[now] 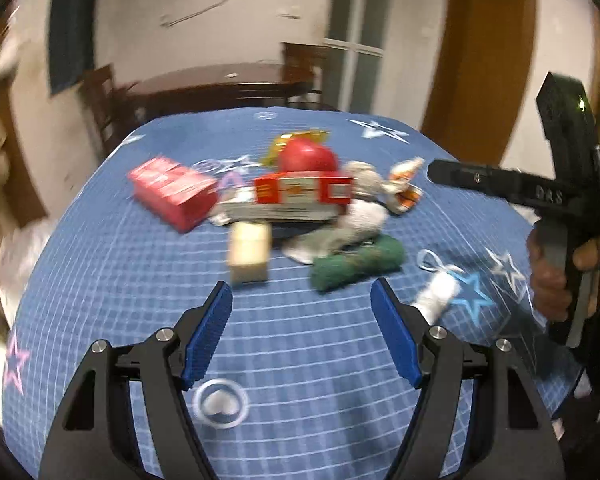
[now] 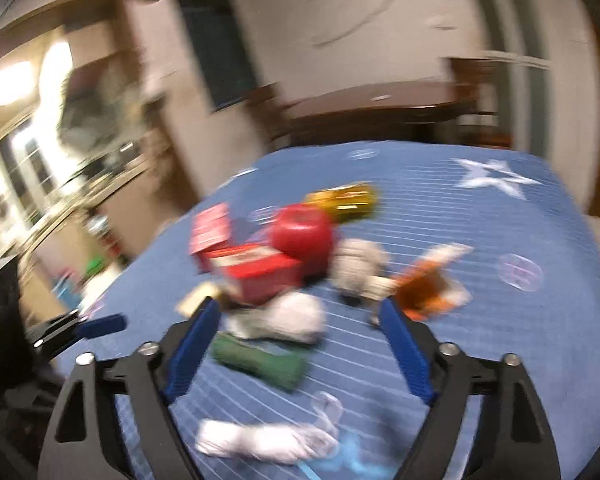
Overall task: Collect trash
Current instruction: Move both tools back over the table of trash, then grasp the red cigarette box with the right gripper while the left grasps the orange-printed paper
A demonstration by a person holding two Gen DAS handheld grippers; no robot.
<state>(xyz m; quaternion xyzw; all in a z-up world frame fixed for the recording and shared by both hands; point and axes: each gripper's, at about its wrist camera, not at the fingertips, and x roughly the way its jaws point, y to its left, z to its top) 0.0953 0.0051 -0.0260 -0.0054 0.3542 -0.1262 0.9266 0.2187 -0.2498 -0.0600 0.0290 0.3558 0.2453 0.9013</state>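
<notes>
Trash sits heaped mid-table on the blue star-printed cloth: a red cardboard box, a red round cup, a dark green cloth roll, crumpled grey-white paper and an orange-white wrapper. Nearer you lies a white twisted wad. Your left gripper and right gripper both stand released, jaws empty. Pick one piece, probably the green roll; centre it between the blue pads, slow down, then close.

Home: dining table, wooden door
</notes>
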